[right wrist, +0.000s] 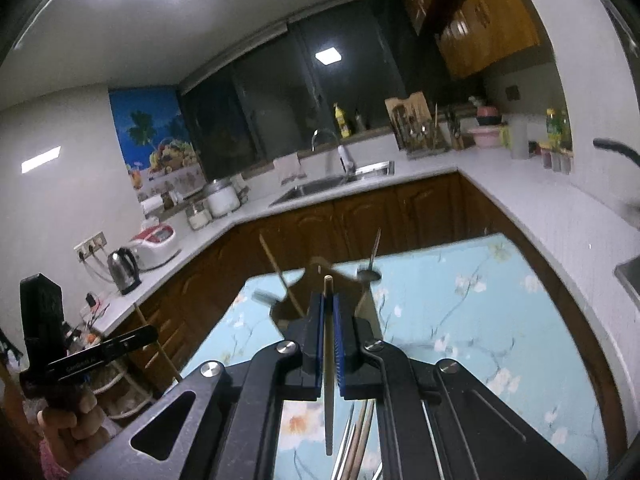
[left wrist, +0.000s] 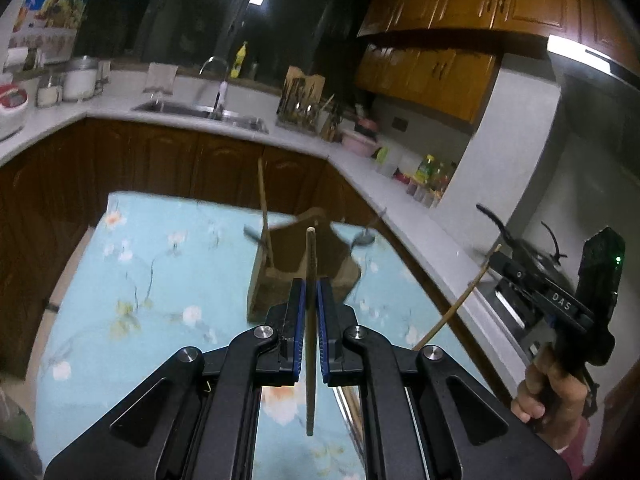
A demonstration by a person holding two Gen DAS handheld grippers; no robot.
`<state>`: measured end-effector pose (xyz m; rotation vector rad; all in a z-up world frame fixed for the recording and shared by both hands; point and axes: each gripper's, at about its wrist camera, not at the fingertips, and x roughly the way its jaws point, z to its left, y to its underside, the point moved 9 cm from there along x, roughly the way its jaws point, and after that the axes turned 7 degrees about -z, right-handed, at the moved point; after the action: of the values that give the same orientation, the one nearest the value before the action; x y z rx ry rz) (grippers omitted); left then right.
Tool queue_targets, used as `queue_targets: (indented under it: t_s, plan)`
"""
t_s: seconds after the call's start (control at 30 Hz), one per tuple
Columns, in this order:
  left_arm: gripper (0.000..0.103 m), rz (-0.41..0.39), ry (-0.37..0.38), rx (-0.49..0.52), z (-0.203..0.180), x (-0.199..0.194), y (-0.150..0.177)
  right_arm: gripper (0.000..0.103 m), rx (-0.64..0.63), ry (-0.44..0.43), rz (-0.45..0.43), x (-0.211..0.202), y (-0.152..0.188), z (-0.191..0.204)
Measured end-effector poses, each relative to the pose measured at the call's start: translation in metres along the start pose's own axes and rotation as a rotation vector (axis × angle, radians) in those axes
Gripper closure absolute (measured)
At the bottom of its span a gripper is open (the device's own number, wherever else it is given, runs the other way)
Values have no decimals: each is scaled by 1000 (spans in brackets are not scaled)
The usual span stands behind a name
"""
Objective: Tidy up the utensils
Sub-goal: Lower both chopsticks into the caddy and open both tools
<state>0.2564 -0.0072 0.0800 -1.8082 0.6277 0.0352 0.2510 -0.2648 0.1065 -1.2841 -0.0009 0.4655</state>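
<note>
Chopsticks are what both grippers have right now: the left gripper (left wrist: 311,292) is clamped tight on one wooden chopstick (left wrist: 310,264), and the right gripper (right wrist: 330,308) is pinched shut on another chopstick (right wrist: 328,360). Both are held above the blue floral tablecloth (left wrist: 160,280), just on the near side of the wooden utensil holder (left wrist: 288,256), which already has one stick (left wrist: 264,208) standing in it. A spoon (left wrist: 364,238) sits at the holder's right side.

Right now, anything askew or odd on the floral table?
Nothing spilled or broken. The brown wooden utensil holder on the light blue floral tablecloth holds one chopstick leaning sideways, and a metal spoon sticks out at a slant. Both grippers, left and right, pinch a single chopstick.
</note>
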Motion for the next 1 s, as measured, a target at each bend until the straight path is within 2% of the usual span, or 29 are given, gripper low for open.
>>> queue_targets:
  t_s: [0.23,0.3,0.47,0.57,0.73,1.0]
  plan:
    - [98,-137,-38,53,-2,28,-77,98,-12,21,-109,28,-60,-3]
    - [98,-174,-25,51,-1,40,-95,98,-8,25,-128,41,-73,-4]
    - [98,-224,-49,24,15,79,-121,98,-1,50,-159,72,-91,-13]
    - [98,-229,-76,1,27,106,-119,98,15,66,-154,93,-84,-20]
    - [98,-193,-94,-62,47,145,-85,98,42,85,-122,118,-50,-33]
    - [98,-105,-117,-98,62,173,-33,98,69,119,-49,142,1,-49]
